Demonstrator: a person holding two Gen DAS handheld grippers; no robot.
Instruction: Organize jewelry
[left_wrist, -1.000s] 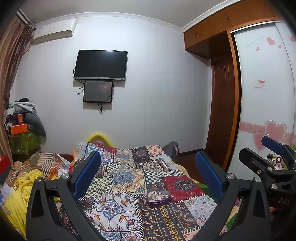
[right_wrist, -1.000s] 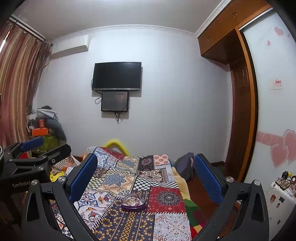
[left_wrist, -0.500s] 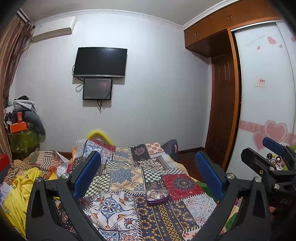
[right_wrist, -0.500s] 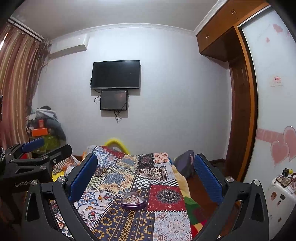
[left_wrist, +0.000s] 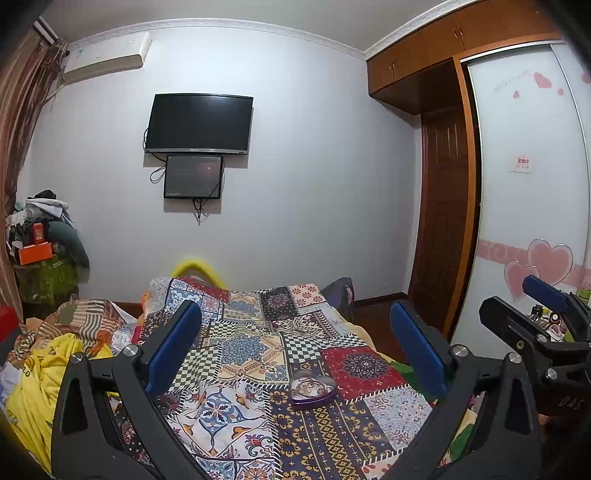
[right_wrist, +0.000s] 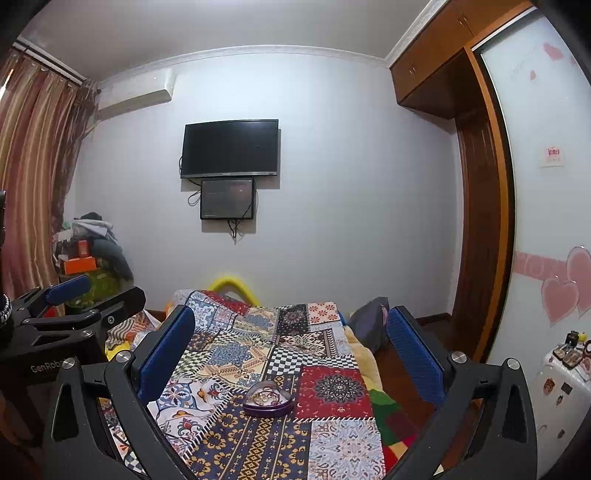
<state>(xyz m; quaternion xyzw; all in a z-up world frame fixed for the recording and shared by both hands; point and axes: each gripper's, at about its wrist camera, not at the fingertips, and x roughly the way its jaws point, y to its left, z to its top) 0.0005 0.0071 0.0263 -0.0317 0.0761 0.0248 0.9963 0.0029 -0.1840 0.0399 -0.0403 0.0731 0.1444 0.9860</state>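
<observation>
Left wrist view: left gripper (left_wrist: 295, 343) has its blue pads spread wide, with nothing between them. Below and ahead of the gap, a purple heart-shaped box (left_wrist: 312, 389) with a clear lid sits on the patchwork quilt (left_wrist: 236, 350) covering the bed, apart from both pads. Jewelry shows through the lid; individual pieces cannot be made out. At the right edge of this view the right gripper (left_wrist: 546, 314) appears from the side, its fingers parted and empty.

Right wrist view: right gripper (right_wrist: 291, 343) is likewise spread wide and holds nothing. The box (right_wrist: 268, 398) lies on the quilt (right_wrist: 332, 435) below the gap, nearer the left pad than the right. The left gripper (right_wrist: 85, 299) enters at the left edge, fingers parted.

Seen only in the left wrist view: a heap of yellow clothing (left_wrist: 40, 380) beside the quilt. Seen only in the right wrist view: a small white cabinet (right_wrist: 557, 373) at the lower right carrying small items too small to identify, and striped curtains (right_wrist: 33, 177) in full length.

Common to both views: a wall-mounted TV (left_wrist: 199, 123) with a smaller screen (left_wrist: 194, 177) directly beneath it, and a wardrobe door (left_wrist: 532, 206) with pink heart decals.
</observation>
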